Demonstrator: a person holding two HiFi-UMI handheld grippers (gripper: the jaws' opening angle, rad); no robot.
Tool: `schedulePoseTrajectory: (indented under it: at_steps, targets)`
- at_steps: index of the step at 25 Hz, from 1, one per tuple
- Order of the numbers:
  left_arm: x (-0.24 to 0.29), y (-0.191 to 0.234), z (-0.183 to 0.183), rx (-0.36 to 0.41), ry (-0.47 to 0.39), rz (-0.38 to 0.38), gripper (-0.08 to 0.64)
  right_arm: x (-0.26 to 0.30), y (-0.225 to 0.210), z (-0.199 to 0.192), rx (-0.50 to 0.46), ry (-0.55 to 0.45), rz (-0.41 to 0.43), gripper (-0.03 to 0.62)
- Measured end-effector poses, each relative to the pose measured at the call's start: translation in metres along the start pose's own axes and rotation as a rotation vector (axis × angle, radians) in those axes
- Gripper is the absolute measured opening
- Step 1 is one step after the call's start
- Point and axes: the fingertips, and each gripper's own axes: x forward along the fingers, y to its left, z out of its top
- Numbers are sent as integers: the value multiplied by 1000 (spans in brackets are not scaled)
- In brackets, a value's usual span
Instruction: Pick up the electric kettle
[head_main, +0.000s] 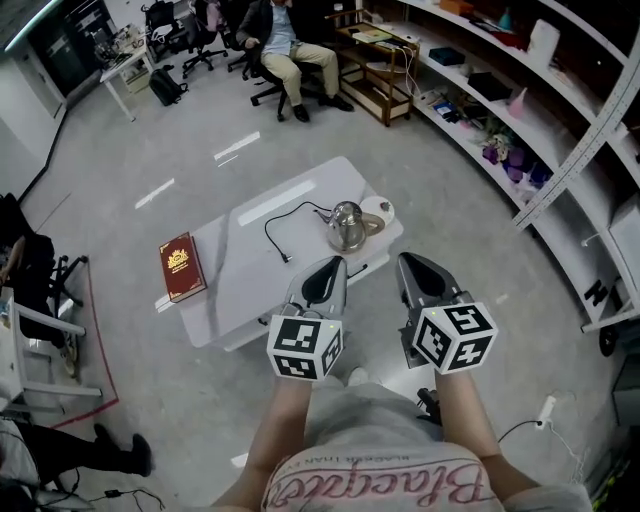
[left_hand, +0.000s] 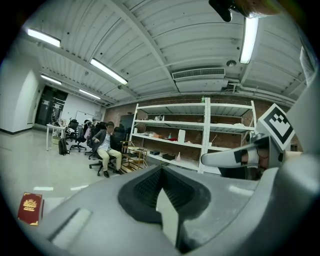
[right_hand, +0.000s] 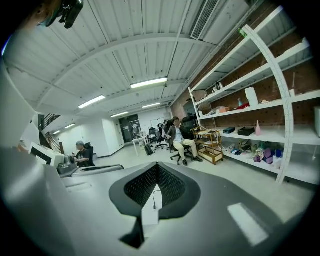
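The steel electric kettle stands near the right end of the low white table. Its round white base sits just behind it, and a black cord trails off to the kettle's left. My left gripper hangs over the table's near edge, short of the kettle, with its jaws together and nothing between them. My right gripper is level with it, off the table's right corner, also shut and empty. The kettle does not show in either gripper view. The left gripper view catches the right gripper alongside.
A red book lies on the table's left end and also shows as the red book in the left gripper view. Long shelving lines the right wall. A seated person and a wooden cart are beyond the table; chairs stand at left.
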Motion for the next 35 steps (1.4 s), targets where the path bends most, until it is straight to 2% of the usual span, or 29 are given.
schedulePoseTrajectory:
  at_steps: [6, 12, 16, 21, 24, 27, 35]
  targets:
    - [19, 17, 7, 24, 10, 33, 0, 25, -6, 18, 42, -6, 54, 23]
    - [44, 49, 15, 41, 21, 46, 0, 60, -17, 29, 26, 4, 52, 23]
    - [69, 75, 14, 35, 36, 25, 0, 91, -28, 30, 24, 20, 22, 23]
    - [100, 106, -4, 3, 78, -15, 0, 133, -43, 21, 34, 58, 4, 23]
    - [118, 123, -12, 12, 103, -38, 0, 158, -47, 17, -13, 84, 8, 23]
    - [132, 140, -22, -10, 120, -47, 0, 176, -49, 11, -45, 96, 2, 23]
    - [154, 165, -56, -64, 145, -48, 0, 202, -64, -25, -18, 161, -18, 23]
